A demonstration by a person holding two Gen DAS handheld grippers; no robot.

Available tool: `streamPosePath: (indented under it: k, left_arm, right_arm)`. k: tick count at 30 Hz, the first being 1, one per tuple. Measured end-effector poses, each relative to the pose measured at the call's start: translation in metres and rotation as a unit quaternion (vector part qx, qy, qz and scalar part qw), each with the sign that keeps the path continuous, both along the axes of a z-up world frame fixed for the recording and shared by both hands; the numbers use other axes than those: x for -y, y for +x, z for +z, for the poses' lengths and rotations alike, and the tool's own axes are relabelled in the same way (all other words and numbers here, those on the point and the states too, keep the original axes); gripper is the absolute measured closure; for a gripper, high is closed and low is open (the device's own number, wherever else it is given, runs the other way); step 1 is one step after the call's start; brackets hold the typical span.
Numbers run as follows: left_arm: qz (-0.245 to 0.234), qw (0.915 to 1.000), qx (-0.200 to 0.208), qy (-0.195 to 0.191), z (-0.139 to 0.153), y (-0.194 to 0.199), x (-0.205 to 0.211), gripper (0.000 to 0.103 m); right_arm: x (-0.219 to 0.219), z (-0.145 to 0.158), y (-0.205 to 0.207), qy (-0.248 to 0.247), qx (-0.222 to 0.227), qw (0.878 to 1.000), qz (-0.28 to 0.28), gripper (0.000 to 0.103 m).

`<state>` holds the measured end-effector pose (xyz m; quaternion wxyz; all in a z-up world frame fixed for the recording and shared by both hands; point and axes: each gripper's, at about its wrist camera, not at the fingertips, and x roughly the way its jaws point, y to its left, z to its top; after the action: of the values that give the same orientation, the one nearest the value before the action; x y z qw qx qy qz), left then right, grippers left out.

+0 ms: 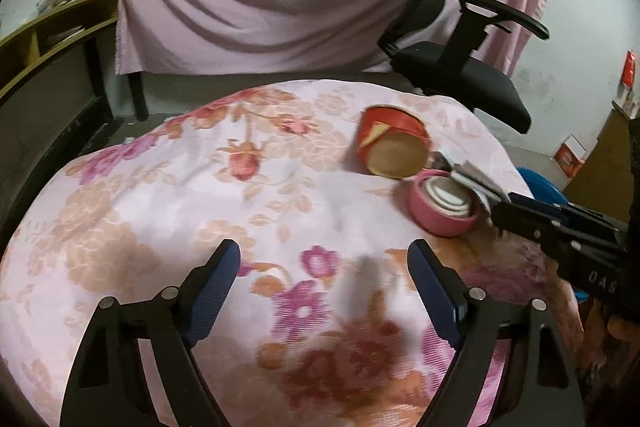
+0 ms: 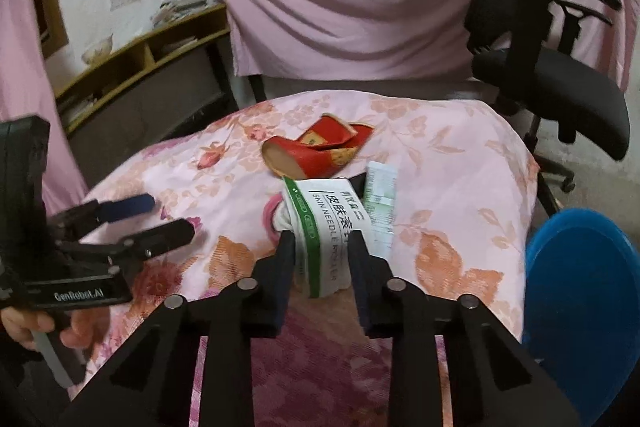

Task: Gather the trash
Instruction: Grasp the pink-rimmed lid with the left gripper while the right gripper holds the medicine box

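White box [image 2: 320, 231] clamped in right hand-held gripper [image 2: 320, 247] (left hand-held gripper [image 1: 324, 259] spread, empty).

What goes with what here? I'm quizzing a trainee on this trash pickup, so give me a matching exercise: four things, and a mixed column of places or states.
Things:
1. white box
2. red paper tube
3. left gripper
4. blue bin

Places or states:
A. lying on its side on the floral cloth
B. off the cloth, past its right edge
C. clamped in the right gripper
D. jaws open, nothing between them

Pairs: 1-C, 2-A, 3-D, 4-B
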<state>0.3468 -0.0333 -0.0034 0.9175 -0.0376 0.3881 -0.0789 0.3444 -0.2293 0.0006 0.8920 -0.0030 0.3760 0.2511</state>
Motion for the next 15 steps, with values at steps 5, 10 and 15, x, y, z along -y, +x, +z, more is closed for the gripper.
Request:
streamPosePath:
  k: [5,10,15]
  left_arm:
    - [-0.028,0.9996,0.001,0.007,-0.001,0.008,0.025,0.023]
    - [-0.052,0.9985,-0.002,0.017,-0.002,0.022,0.049,0.029]
    - [-0.074,0.9969,-0.015,0.023,-0.007,0.036,0.07,0.03]
  right_arm:
    - [0.022,0.0,0.001,0.004,-0.004,1.0,-0.028,0.089]
    - [0.046,-0.004,0.006,0.02,-0.013,0.998,-0.054,0.092]
    - [0.056,-0.006,0.007,0.033,-0.017,0.997,-0.063,0.092]
